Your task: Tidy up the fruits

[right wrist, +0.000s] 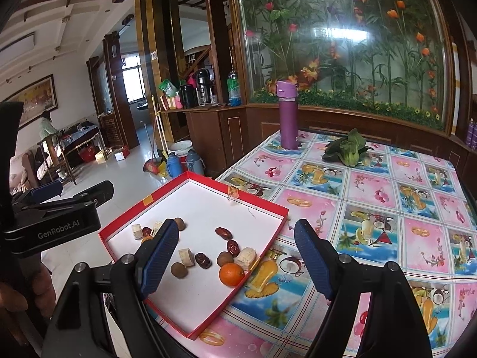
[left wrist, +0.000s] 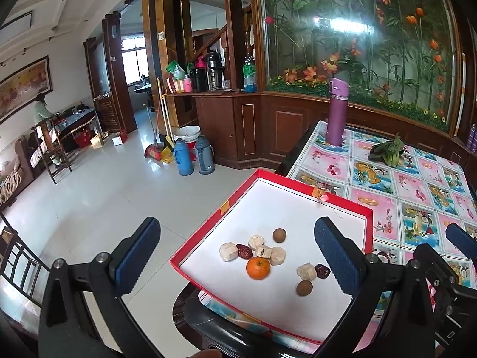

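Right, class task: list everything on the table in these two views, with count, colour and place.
box lid: one, red rim, white inside, table's near-left corner
oranges: two, orange, in the lid
longans: three, brown, in the lid
dates: four, dark red, in the lid
pale cubes: about six, cream, in the lid
flask: one, purple, table's far edge
leafy greens: one bunch, green, far side
tablecloth: one, pink-blue fruit print, covering table
left claw: black, blue pads, open over the lid
right claw: same, open over the lid's right edge
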### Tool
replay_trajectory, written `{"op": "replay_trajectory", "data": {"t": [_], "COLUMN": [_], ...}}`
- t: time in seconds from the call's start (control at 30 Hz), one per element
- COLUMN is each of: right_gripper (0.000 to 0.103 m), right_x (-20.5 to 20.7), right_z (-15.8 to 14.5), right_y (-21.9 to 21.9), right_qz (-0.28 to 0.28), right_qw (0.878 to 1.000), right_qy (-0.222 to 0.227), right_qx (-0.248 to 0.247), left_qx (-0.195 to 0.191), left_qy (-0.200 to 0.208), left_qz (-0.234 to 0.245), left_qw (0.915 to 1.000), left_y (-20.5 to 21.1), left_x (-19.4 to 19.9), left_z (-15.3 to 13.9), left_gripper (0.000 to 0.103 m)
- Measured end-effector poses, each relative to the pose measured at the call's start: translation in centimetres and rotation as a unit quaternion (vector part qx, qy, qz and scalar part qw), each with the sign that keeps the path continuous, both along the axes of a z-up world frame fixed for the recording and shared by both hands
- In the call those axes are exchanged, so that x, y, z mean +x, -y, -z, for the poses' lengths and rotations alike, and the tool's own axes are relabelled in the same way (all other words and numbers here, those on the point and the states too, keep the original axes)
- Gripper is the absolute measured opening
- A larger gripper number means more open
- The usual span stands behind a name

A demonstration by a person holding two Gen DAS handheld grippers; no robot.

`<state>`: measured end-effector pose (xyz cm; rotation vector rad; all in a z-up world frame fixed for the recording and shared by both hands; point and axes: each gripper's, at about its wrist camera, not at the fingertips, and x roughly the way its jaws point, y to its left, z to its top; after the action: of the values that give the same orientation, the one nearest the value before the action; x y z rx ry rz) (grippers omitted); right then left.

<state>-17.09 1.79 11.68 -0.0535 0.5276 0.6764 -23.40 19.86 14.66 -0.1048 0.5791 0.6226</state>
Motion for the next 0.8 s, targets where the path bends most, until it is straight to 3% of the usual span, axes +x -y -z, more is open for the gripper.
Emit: {"op": "replay_trajectory", "data": {"t": [0.8], "right_gripper": [0.080], "right_x": [-0.2], "right_z": [-0.5], "right_y": [-4.2], "right_qz": [-0.021], "right_qw": [0.999], "right_qy": [0.011], "right_qx": [-0.031], "left_qx": [-0.035], "left_qy": [0.016], "left_qz": [-0.037], "left_qw": [0.9986], "left_y": [-4.4], "left_x": [-1.0], "left_z": [1.1], "left_gripper": [0.103]}}
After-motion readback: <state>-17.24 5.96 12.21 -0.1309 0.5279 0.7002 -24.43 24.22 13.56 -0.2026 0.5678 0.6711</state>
